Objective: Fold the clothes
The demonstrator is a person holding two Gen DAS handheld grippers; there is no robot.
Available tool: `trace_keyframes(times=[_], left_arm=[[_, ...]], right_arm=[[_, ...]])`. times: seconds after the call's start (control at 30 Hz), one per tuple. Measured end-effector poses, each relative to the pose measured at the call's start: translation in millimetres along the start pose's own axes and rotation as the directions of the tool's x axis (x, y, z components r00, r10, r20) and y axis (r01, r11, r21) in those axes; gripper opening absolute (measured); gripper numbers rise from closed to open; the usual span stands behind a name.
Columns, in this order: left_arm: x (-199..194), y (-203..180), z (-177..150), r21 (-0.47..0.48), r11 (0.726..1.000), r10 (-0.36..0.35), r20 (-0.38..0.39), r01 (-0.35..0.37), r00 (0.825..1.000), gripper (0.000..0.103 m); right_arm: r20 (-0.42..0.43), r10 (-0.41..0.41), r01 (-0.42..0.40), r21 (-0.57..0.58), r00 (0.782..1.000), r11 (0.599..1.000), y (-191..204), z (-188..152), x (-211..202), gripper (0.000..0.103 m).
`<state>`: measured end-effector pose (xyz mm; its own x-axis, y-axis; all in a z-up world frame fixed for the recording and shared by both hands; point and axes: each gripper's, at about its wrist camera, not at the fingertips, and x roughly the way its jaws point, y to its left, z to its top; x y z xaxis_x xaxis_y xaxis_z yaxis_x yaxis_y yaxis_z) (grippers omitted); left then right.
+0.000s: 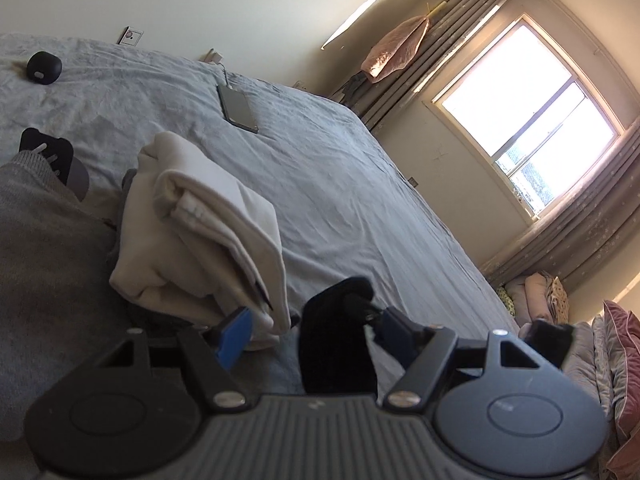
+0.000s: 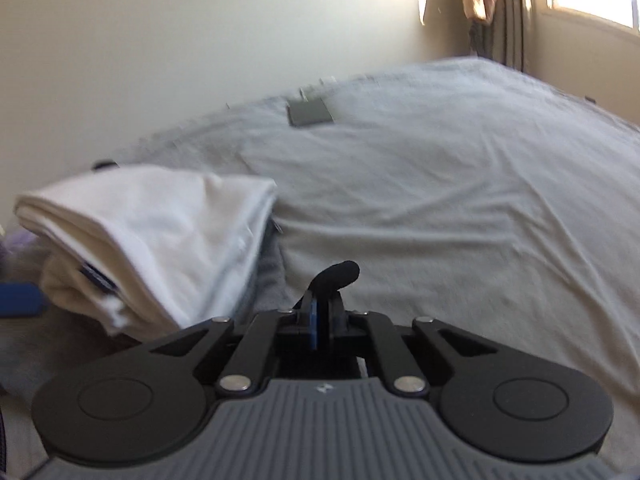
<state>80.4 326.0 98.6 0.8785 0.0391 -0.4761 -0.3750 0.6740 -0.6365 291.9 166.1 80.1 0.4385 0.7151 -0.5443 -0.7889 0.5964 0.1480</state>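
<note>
Left wrist view: the left gripper (image 1: 316,334) is seen spread wide, nothing held between its blue pads (image 1: 234,338); a folded white garment (image 1: 200,232) is laid on the grey bedsheet (image 1: 360,200), just beyond one pad. Right wrist view: the right gripper (image 2: 320,322) is pressed closed, nothing gripped; the garment (image 2: 152,240) lies to its left, a phone (image 2: 310,114) farther back.

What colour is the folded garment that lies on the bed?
Cream white; the folded garment shows best in the left wrist view.

A grey-sheeted bed (image 1: 320,168) fills the cream-walled room, sunlight pouring through a curtained window (image 1: 532,120).
</note>
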Motion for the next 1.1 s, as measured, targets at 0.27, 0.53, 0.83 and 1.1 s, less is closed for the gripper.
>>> trace_keyframes(times=[0.27, 0.53, 0.83, 1.1], left_arm=[[23.3, 16.8, -12.4, -0.189, 0.967, -0.175, -0.003, 0.171, 0.985, 0.077], [26.3, 22.3, -23.4, -0.262, 0.889, -0.362, 0.1, 0.376, 0.927, 0.088], [35.3, 23.6, -43.6, -0.338, 0.815, -0.432, 0.187, 0.471, 0.882, 0.08], [21.9, 19.7, -36.4, -0.302, 0.854, -0.374, 0.21, 0.423, 0.904, 0.0]], right_arm=[[0.163, 0.164, -0.165, -0.007, 0.973, 0.986, -7.8, 21.7, -64.4, 0.005], [0.209, 0.351, -0.359, 0.001, 0.913, 0.933, -4.9, 31.9, -79.4, 0.005], [0.2, 0.383, -0.403, 0.069, 0.902, 0.913, 0.9, 34.7, -58.1, 0.006], [0.192, 0.227, -0.266, 0.211, 0.955, 0.941, 1.5, 25.1, -35.4, 0.009]])
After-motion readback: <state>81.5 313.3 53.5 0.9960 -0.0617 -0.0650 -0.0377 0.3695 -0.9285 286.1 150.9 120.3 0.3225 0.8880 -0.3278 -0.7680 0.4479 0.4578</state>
